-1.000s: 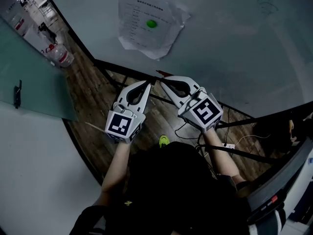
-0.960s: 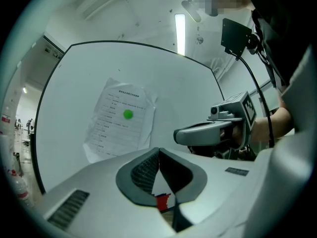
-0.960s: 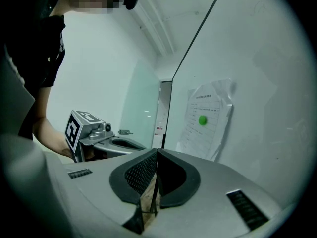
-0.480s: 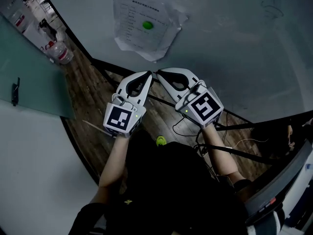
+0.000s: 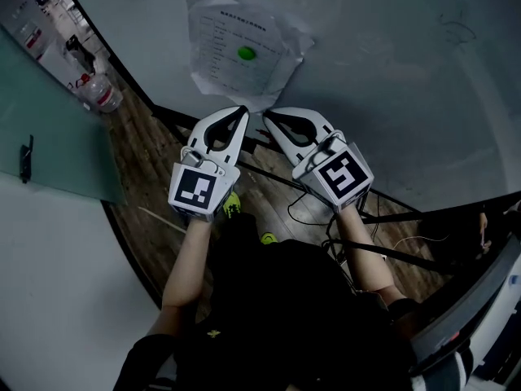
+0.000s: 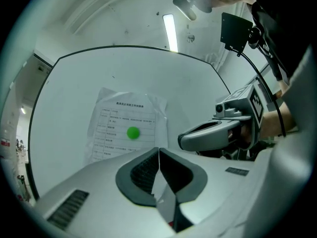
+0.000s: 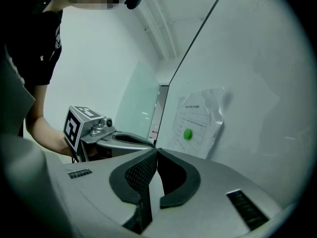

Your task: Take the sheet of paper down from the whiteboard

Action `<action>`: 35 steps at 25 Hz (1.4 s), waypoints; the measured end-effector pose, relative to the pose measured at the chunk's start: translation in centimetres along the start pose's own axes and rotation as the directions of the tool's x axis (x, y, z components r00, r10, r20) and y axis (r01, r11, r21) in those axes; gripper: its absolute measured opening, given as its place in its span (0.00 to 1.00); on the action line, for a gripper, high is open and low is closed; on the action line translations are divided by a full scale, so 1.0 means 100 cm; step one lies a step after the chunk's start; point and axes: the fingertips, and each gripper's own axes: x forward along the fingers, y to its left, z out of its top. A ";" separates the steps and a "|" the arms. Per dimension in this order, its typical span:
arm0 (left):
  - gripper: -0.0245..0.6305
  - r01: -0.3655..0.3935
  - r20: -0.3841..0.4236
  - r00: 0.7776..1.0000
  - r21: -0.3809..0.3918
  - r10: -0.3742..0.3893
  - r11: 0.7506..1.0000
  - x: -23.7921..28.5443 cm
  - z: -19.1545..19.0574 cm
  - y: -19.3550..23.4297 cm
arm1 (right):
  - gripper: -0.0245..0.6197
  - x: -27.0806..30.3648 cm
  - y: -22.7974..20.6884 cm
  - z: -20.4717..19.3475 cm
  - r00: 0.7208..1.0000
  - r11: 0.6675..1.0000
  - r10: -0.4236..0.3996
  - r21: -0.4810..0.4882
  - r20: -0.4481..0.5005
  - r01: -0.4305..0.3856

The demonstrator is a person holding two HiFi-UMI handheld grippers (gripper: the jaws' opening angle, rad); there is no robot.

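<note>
A printed sheet of paper (image 5: 244,47) in a crinkled clear sleeve hangs on the whiteboard (image 5: 391,72), pinned by a round green magnet (image 5: 246,53). The same sheet (image 6: 126,130) shows in the left gripper view with its magnet (image 6: 132,132), and at the right in the right gripper view as the sheet (image 7: 195,125). My left gripper (image 5: 242,110) is shut and empty, its tip just below the sheet's lower edge. My right gripper (image 5: 266,115) is shut and empty too, close beside the left one. Neither touches the paper.
The whiteboard stands on a dark metal frame (image 5: 391,210) over a wooden floor with cables. A plastic bottle (image 5: 102,94) lies on the floor at the left, next to a glass panel (image 5: 57,145). The person's dark clothing fills the lower middle.
Both grippers have risen toward the sheet's lower edge, staying shut. The left one moved more and its tip now sits right under the paper.
</note>
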 end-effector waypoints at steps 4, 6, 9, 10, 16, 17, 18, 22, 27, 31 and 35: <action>0.09 0.006 0.016 1.000 0.029 -0.007 1.000 0.013 0.010 0.009 | 0.05 0.005 -0.011 0.005 1.000 1.000 -0.015 -0.008 0.004 0.015; 0.09 0.009 0.032 0.999 0.045 -0.011 0.999 0.019 0.016 0.012 | 0.05 0.008 -0.016 0.006 1.000 1.000 -0.022 -0.016 0.002 0.022; 0.11 0.011 0.040 0.999 0.071 -0.014 0.997 0.027 0.021 0.017 | 0.05 0.014 -0.020 0.008 1.000 0.999 -0.027 -0.025 0.002 0.027; 0.12 0.011 0.040 0.999 0.077 -0.014 0.997 0.030 0.022 0.019 | 0.05 0.015 -0.022 0.009 1.000 0.999 -0.029 -0.027 0.003 0.030; 0.20 0.004 0.044 0.999 0.109 -0.009 0.994 0.046 0.027 0.031 | 0.05 0.022 -0.036 0.013 0.998 0.998 -0.059 -0.038 0.009 0.059; 0.22 0.003 0.042 0.999 0.116 -0.008 0.993 0.049 0.027 0.034 | 0.05 0.023 -0.038 0.013 0.998 0.997 -0.064 -0.038 0.008 0.065; 0.23 0.002 0.040 0.999 0.122 -0.007 0.993 0.052 0.028 0.036 | 0.05 0.024 -0.041 0.013 0.998 0.997 -0.070 -0.039 0.008 0.070; 0.30 -0.019 0.038 0.999 0.146 0.014 0.989 0.061 0.031 0.045 | 0.07 0.029 -0.047 0.015 0.997 0.996 -0.078 -0.033 0.016 0.079; 0.33 -0.044 0.040 0.998 0.168 0.038 0.985 0.067 0.034 0.049 | 0.07 0.033 -0.045 0.015 0.998 0.997 -0.067 -0.036 -0.002 0.067; 0.37 -0.068 0.043 0.997 0.179 0.061 0.982 0.070 0.037 0.053 | 0.07 0.033 -0.045 0.015 0.998 0.998 -0.062 -0.020 -0.003 0.062; 0.37 -0.074 0.041 0.997 0.178 0.068 0.981 0.073 0.037 0.054 | 0.07 0.034 -0.045 0.015 0.998 0.998 -0.055 -0.020 0.000 0.055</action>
